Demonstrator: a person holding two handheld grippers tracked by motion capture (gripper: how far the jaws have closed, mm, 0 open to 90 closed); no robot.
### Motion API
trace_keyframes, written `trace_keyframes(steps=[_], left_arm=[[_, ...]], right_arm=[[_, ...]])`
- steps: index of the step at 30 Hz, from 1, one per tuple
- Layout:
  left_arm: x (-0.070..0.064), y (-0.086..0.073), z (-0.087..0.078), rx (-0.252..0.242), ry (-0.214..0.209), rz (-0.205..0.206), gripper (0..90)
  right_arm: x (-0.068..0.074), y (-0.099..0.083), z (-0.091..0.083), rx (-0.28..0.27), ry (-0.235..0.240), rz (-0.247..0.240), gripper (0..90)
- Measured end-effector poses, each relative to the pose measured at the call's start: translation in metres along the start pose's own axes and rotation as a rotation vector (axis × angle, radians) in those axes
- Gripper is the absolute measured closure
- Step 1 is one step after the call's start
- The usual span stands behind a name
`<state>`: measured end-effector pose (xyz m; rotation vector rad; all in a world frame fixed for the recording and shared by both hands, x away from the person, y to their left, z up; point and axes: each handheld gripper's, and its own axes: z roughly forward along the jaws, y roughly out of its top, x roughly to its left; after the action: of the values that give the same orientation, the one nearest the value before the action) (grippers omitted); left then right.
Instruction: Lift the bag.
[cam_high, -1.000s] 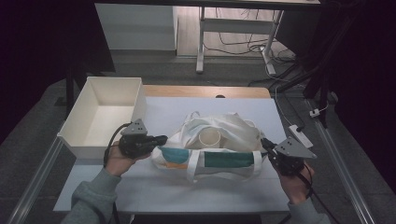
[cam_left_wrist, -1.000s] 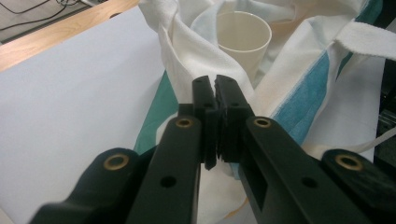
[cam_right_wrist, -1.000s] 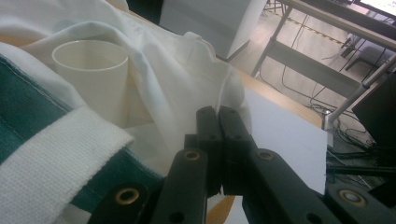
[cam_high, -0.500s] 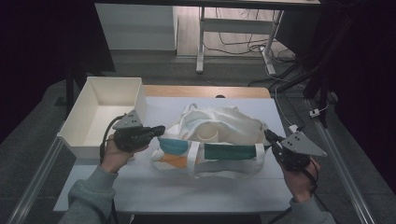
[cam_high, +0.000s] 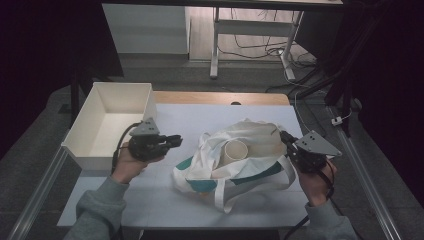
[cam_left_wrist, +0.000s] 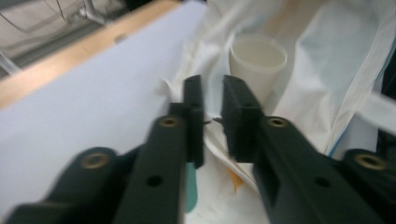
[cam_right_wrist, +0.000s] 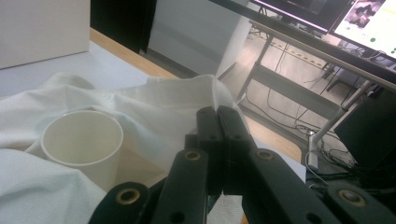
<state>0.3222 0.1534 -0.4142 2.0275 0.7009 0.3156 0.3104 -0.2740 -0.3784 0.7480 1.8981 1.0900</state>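
A white tote bag (cam_high: 252, 134) with teal and orange print lies crumpled on the table, mouth open. A cream paper cup (cam_high: 235, 151) rests inside the mouth, tipped over. My left gripper (cam_high: 176, 140) hovers left of the bag, clear of it. Its jaws stand a little apart with nothing between them (cam_left_wrist: 211, 84), and the cup (cam_left_wrist: 258, 56) and bag (cam_left_wrist: 322, 60) lie beyond. My right gripper (cam_high: 284, 136) is at the bag's right edge. Its jaws are pressed together (cam_right_wrist: 217, 111) at the raised cloth rim (cam_right_wrist: 154, 102), next to the cup (cam_right_wrist: 84, 140).
A white open box (cam_high: 145, 102) stands at the table's left edge, close behind my left hand. The pale table top (cam_high: 200, 114) has bare room behind and in front of the bag. Desk legs and cables are on the floor beyond.
My left gripper has let go of the bag and drawn back to the left. The bag has dropped and its mouth shows the cup again. My right gripper stays at the right rim.
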Motion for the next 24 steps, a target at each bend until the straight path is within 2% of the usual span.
trace_keyframes(steps=[2,5,9,13,18,24], left_arm=[[-0.003,-0.003,0.01,0.032,-0.023,-0.005,72.6],[-0.009,-0.01,0.027,0.094,-0.032,-0.016,61.0],[-0.014,-0.022,0.044,0.158,-0.052,-0.041,52.4],[-0.016,-0.032,0.056,0.215,-0.071,-0.063,50.4],[-0.02,-0.04,0.064,0.245,-0.1,-0.083,50.6],[-0.029,-0.055,0.08,0.347,-0.15,-0.084,50.1]], right_arm=[[-0.001,-0.001,-0.001,-0.001,0.003,0.008,88.5],[-0.002,-0.004,-0.001,0.007,0.005,0.014,88.5],[-0.003,-0.01,0.001,0.022,0.013,0.026,88.4],[-0.002,-0.013,0.002,0.028,0.016,0.027,88.4],[0.0,-0.017,0.003,0.039,0.02,0.023,88.4],[0.001,-0.02,0.005,0.053,0.027,0.022,88.4]])
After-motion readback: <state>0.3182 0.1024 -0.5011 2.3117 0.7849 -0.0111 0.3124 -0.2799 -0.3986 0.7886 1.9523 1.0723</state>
